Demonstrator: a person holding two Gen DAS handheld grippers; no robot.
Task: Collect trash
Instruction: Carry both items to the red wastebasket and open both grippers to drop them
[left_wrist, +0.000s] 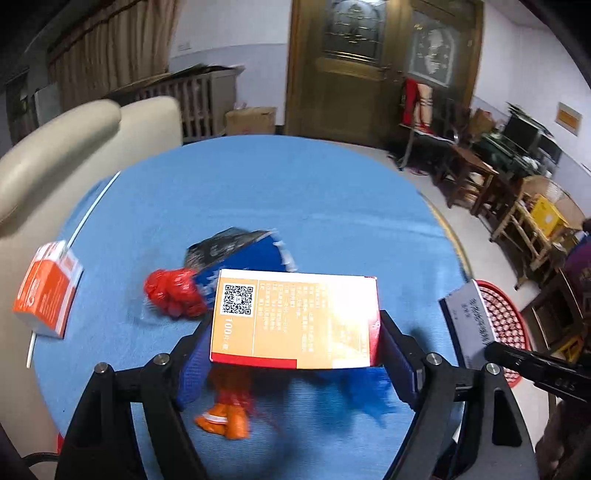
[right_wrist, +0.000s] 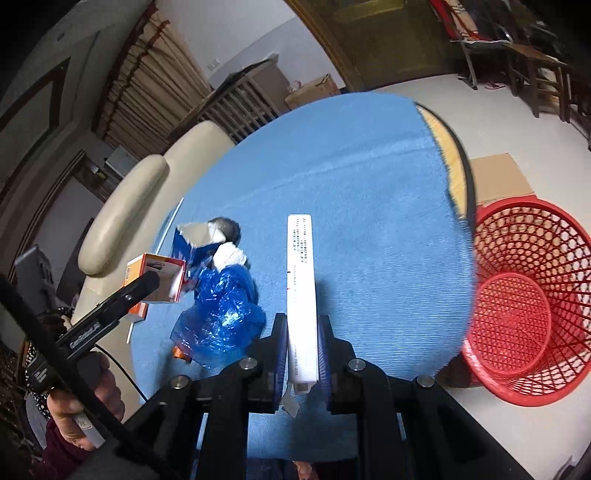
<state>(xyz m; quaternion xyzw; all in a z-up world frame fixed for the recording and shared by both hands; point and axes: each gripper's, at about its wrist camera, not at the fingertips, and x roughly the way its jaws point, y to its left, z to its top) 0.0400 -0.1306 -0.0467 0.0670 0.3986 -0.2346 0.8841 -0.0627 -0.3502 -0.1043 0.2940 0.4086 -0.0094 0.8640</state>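
step: both grippers loaded, carry to bin; judged mid-transfer, nothing dropped yet
left gripper (left_wrist: 295, 354): jaws wide, clamped on orange box (left_wrist: 295, 319) by its short ends, held above the worktop (left_wrist: 295, 192)
right gripper (right_wrist: 303, 350): jaws narrow, pinching white box (right_wrist: 301, 288) across its thin sides
orange box axis: long axis crosswise between the fingers, printed face toward the camera
white box axis: long axis straight ahead along the fingers, far end pointing out over the worktop
bin: red basket (right_wrist: 524, 295) on the floor, just off the worktop edge, right of the right gripper
next: swing right gripper over the basket mouth, then release; left follows
left on worktop: blue bag (right_wrist: 221, 314), red wad (left_wrist: 173, 293), second orange box (left_wrist: 48, 291), torn blue pack (left_wrist: 240, 254)
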